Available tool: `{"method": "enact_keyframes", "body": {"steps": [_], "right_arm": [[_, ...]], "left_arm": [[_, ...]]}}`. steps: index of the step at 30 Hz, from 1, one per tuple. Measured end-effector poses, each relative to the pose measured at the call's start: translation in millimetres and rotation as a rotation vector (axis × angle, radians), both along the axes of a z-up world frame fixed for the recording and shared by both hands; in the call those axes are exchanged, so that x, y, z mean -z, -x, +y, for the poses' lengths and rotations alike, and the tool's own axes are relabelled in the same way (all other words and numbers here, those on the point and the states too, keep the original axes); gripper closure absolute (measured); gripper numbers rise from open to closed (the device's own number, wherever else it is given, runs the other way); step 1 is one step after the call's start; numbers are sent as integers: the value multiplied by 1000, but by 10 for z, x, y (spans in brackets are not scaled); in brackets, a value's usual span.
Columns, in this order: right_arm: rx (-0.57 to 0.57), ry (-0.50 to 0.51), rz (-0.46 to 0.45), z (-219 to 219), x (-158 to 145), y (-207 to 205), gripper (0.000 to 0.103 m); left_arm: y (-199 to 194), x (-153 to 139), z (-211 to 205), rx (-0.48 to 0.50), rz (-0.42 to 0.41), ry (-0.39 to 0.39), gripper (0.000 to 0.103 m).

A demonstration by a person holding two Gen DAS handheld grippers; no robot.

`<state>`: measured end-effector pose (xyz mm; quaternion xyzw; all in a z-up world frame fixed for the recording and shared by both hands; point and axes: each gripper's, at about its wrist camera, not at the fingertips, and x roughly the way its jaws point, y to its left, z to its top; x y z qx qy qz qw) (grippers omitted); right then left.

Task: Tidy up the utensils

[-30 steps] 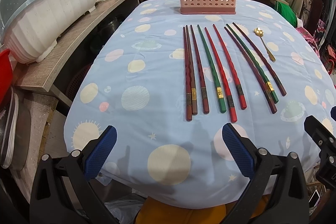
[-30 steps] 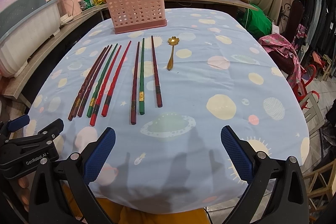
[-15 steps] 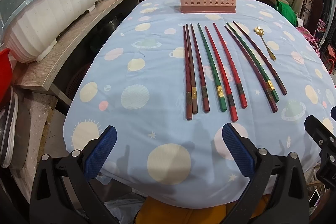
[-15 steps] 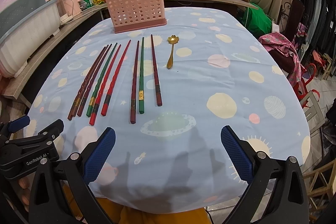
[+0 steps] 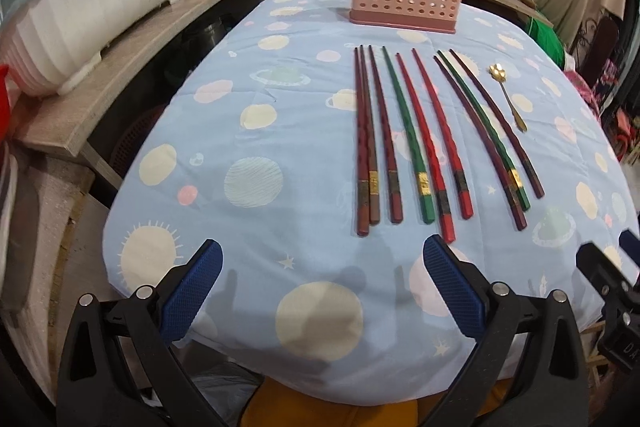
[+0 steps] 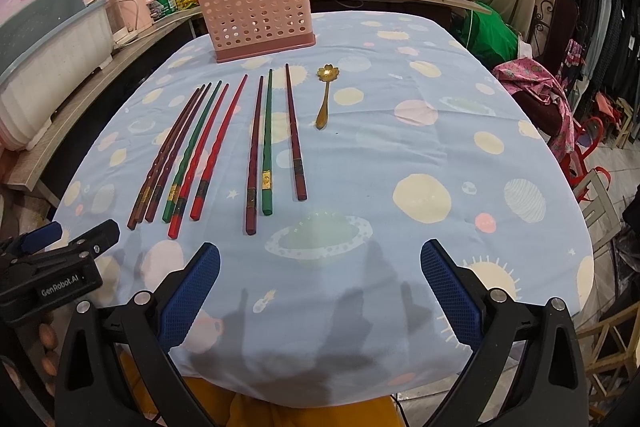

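While both the left gripper (image 5: 320, 287) and the right gripper (image 6: 320, 287) hover spread wide and empty at the near table edge, nine chopsticks (image 5: 416, 139) and a gold spoon (image 6: 326, 95) lie in a row before the pink holder (image 6: 256, 19). A good first pick probably takes one outer stick by its thick near end, pads square across it, clear of its neighbours.

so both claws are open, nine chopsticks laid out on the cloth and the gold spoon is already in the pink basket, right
Not quite: the gold spoon is not in the pink basket. It lies flat on the cloth, just right of the chopsticks, as the right wrist view shows. The rest holds: the left claw and right claw are both open, and nine chopsticks lie on the cloth.
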<state>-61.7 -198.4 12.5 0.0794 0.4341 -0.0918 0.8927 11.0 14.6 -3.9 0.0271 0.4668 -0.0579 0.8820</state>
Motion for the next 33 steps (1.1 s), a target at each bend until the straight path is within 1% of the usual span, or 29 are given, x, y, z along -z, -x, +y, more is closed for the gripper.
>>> {"method": "enact_keyframes", "body": {"steps": [2,7,11,17,25,27,30,32,33], "right_arm": [[4,-6,3,-12,23,-16,7],[8,-17,8,-55,61,-74,7],[8,-20,13,-65,81,-108,7],[11,-26,23,-105,123,-157,7],[5,-22,30,-107,145,-231,7],[6,-22,28,-117,145,-255,7],[10,-23,25,-135,141,-284,7],[9,-23,25,-136,141,-305,7],[8,-23,25,-137,141,-305,7]], "left_arm": [[-86,24,87,-26,12,31,7],[-286,91,143,-50,16,41,8],[-399,173,80,-34,23,27,13],[-488,264,54,-31,28,7,13],[-533,271,99,-31,22,-4,12],[-537,272,134,-28,26,6,14],[-537,272,118,-13,42,21,18],[-549,302,66,1,43,2,23],[-545,305,45,4,33,-14,24]]}}
